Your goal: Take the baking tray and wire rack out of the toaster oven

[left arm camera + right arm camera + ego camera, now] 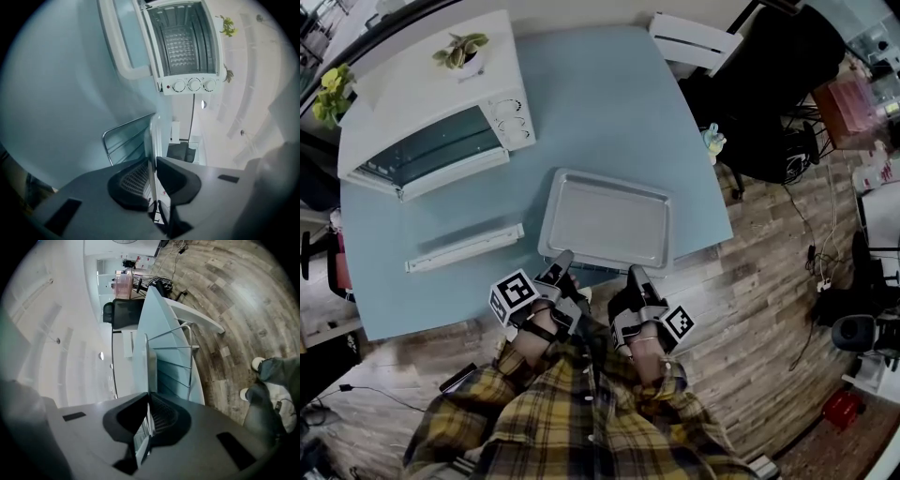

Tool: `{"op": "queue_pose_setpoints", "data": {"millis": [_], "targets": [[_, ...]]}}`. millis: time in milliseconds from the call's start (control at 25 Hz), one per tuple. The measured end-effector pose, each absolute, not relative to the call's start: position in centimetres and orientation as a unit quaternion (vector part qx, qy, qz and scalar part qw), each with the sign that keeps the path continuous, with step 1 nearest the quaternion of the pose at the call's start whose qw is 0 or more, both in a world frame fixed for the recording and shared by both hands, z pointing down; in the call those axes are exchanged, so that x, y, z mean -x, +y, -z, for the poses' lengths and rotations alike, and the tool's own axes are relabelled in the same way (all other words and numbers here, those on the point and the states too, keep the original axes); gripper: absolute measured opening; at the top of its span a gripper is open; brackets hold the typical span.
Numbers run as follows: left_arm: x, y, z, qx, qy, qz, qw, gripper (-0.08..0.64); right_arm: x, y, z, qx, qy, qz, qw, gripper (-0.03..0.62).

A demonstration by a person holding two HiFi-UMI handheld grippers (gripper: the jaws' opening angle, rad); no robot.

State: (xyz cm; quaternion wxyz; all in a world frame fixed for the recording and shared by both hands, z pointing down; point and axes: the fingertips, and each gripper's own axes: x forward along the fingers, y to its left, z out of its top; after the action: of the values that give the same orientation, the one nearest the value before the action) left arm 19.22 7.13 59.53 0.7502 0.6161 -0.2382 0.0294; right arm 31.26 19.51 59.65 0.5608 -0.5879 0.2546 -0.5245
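— Those plaid sleeves (572, 412) are reaching forward, and the left gripper (563, 263) is clamping the near rim of the baking tray (605, 220).
— And the right gripper (636, 275)?
— It is pinching the same rim, a little to the right. The wire rack (123, 140) is lying right under the tray.
— Where is it all sitting?
— Over the near edge of the blue table (609, 103), well apart from the toaster oven (431, 122), whose door is hanging open.
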Motion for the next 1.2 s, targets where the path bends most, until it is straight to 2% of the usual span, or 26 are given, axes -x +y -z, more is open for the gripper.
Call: {"op": "queue_pose_setpoints", "data": {"millis": [400,840,1080,1200], "targets": [[-18.6,9.6,-61.0,-0.601,-0.241,-0.054,0.760,0.089,-30.9,20.0,-61.5,0.596,0.235,0.536,0.551,0.021],[-16.7,9.9,-61.5,-0.601,-0.257,-0.049,0.755,0.095,-29.9,20.7,-63.5,0.613,0.230,0.559,0.509,0.029],[-15.7,9.9,-60.7,-0.604,-0.259,-0.037,0.753,0.098,-27.8,20.5,-62.3,0.603,0.265,0.576,0.485,0.115],[-15.1,9.5,-59.5,-0.611,-0.251,-0.024,0.750,0.100,-26.2,19.2,-60.5,0.591,0.301,0.579,0.475,0.124]]}}
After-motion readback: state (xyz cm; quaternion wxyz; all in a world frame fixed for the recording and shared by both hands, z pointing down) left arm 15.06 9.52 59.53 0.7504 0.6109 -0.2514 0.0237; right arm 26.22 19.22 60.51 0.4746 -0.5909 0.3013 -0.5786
